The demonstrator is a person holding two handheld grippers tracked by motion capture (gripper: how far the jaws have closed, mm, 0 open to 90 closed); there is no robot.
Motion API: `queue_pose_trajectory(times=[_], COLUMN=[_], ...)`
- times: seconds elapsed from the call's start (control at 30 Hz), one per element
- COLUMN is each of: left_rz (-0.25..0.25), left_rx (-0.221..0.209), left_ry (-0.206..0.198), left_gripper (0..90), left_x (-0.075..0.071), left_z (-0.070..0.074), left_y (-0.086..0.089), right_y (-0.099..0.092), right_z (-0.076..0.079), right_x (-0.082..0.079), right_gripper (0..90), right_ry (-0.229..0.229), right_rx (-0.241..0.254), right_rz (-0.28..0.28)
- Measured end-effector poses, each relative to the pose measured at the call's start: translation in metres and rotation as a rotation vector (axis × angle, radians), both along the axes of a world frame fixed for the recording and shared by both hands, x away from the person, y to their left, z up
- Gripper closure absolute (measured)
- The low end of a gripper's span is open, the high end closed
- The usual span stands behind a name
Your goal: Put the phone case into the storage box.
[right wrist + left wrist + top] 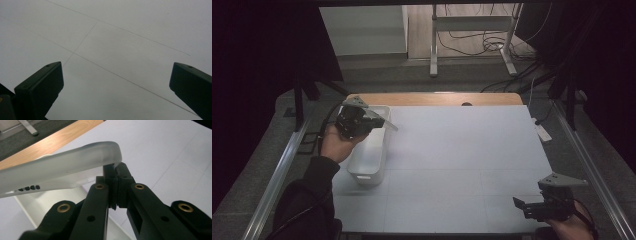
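Observation:
My left gripper [381, 123] hovers over the far end of a white plastic bin [368, 172] at the table's left side. It is shut on the edge of a frosted translucent plastic case [389, 125]. In the left gripper view the case [62, 167] slants up to the left from the pinched tips of the gripper [116, 168], showing a row of small slots. The bin's wall [45, 202] lies below. My right gripper [518, 204] rests low near the table's front right corner. There it [116, 80] stands open, with only the white table mat [120, 37] between its fingers.
The white mat [462, 150] covers the table, with a wooden strip [437, 98] bare at the far edge. A white power strip [542, 133] lies off the right side. Metal rails [592, 170] flank the table. A metal stand [472, 35] and cables sit on the floor beyond.

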State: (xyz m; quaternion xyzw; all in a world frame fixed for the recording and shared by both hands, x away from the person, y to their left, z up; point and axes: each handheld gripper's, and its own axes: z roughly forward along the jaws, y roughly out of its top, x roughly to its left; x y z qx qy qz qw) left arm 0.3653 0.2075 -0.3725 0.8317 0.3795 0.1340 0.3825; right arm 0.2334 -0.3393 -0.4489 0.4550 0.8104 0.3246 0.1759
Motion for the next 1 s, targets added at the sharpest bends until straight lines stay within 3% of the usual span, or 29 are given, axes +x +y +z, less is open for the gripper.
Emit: queue_pose_trajectory(times=[0.5, 1.0], left_rz=[0.073, 0.134], left_rx=[0.054, 0.095], left_ry=[0.0, 0.034], left_gripper=[88.0, 88.1], left_x=[0.012, 0.03], left_z=[0.006, -0.002], left_y=[0.013, 0.019], right_y=[0.0, 0.0], right_z=[0.0, 0.0], right_x=[-0.001, -0.001], right_gripper=[0.0, 0.0], right_ry=[0.006, 0.008], right_rx=[-0.005, -0.008], right_rz=[0.0, 0.007])
